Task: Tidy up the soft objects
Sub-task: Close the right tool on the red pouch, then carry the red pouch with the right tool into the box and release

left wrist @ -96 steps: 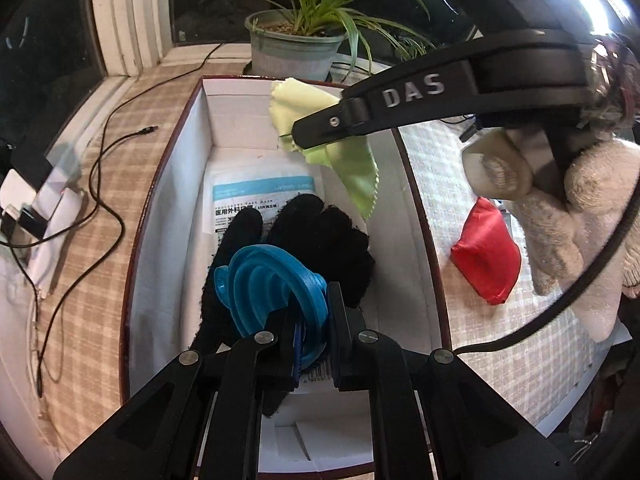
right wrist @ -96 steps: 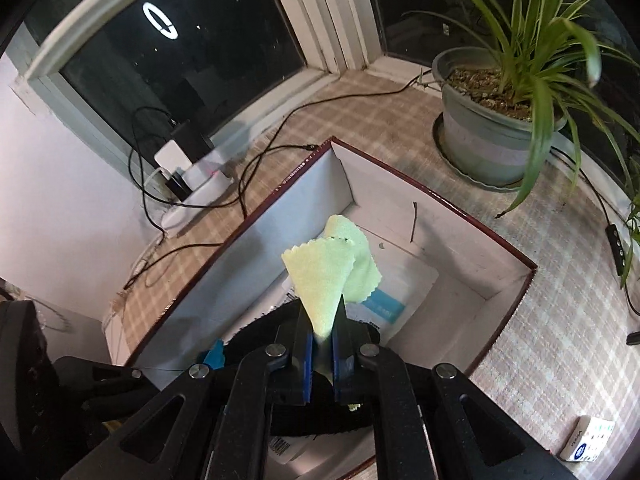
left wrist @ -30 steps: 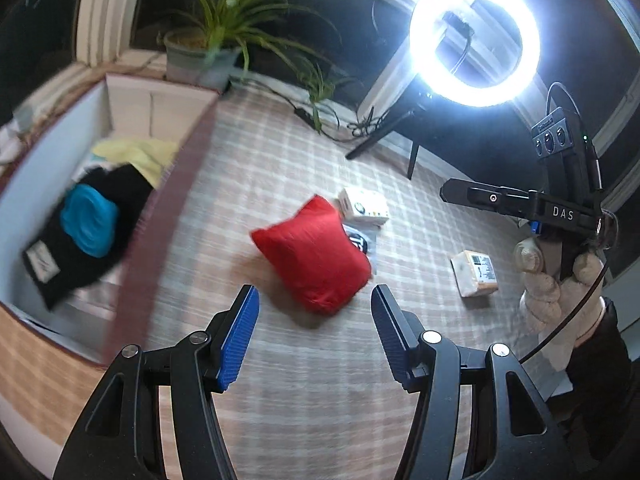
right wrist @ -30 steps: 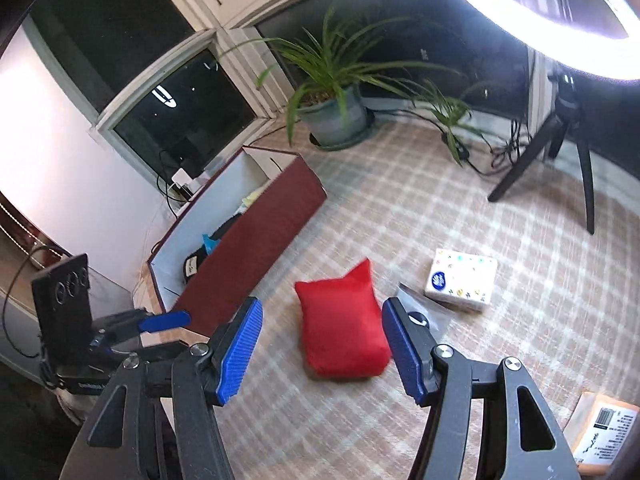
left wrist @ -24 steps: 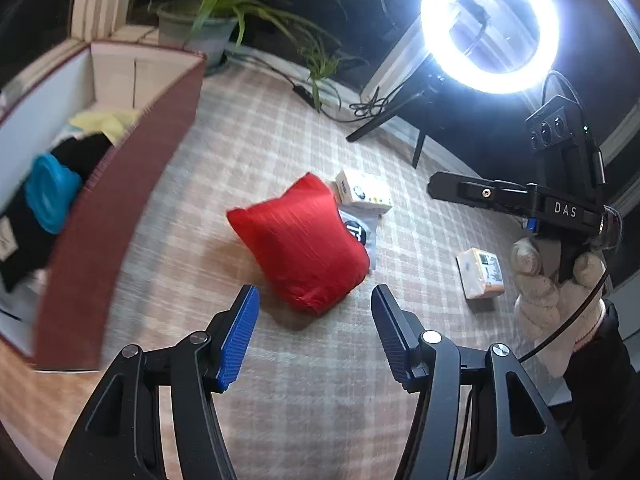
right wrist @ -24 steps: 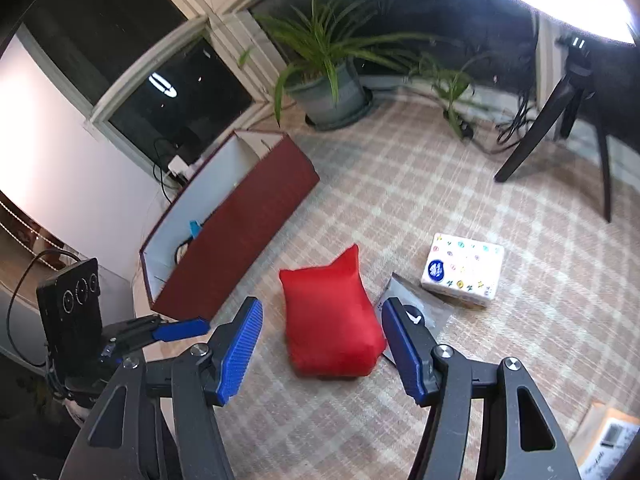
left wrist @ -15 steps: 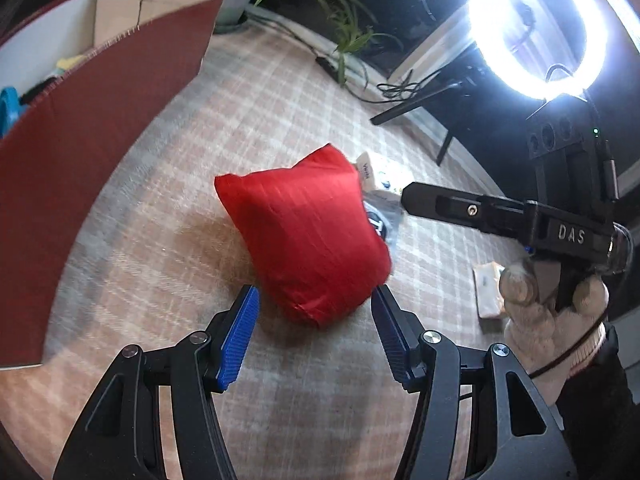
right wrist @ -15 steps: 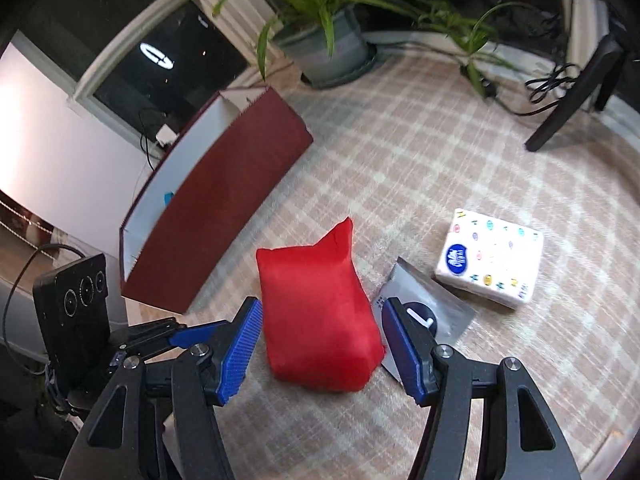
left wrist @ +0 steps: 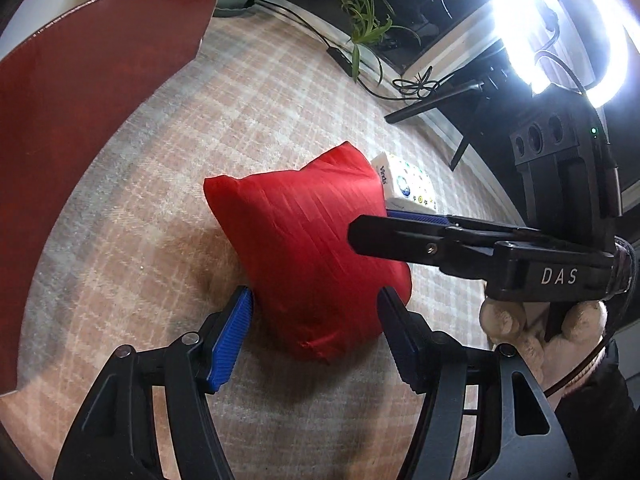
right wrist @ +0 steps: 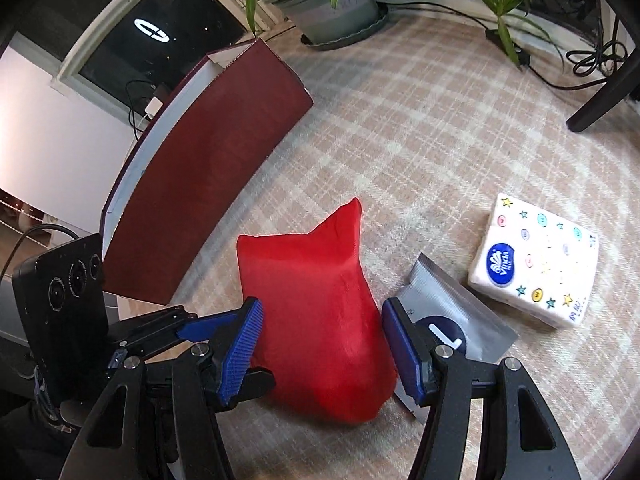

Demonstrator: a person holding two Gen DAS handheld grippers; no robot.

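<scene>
Two grippers straddled one red pillow [left wrist: 308,248] on the plaid rug [left wrist: 256,112]. At far left stood the dark red box [left wrist: 80,92], its wall well clear of the pillow, with open rug between. My left gripper [left wrist: 314,322] had the pillow's near corner between its blue pads, neither pad yet pressing, and its jaws were opening. My right gripper [right wrist: 322,338] was likewise spread around the pillow's lower end without squeezing it; nothing was held.

I judged the pillow light and very soft, its slick cover likely to slide, so I would bite deep into the bulk near both lower corners rather than pinch fabric.

To the right lay a silver pouch [right wrist: 456,312], its edge tucked against the pillow beside my right gripper's outer finger, and beyond it a white tissue pack [right wrist: 536,264]. That side was crowded; the left offered freer room.
</scene>
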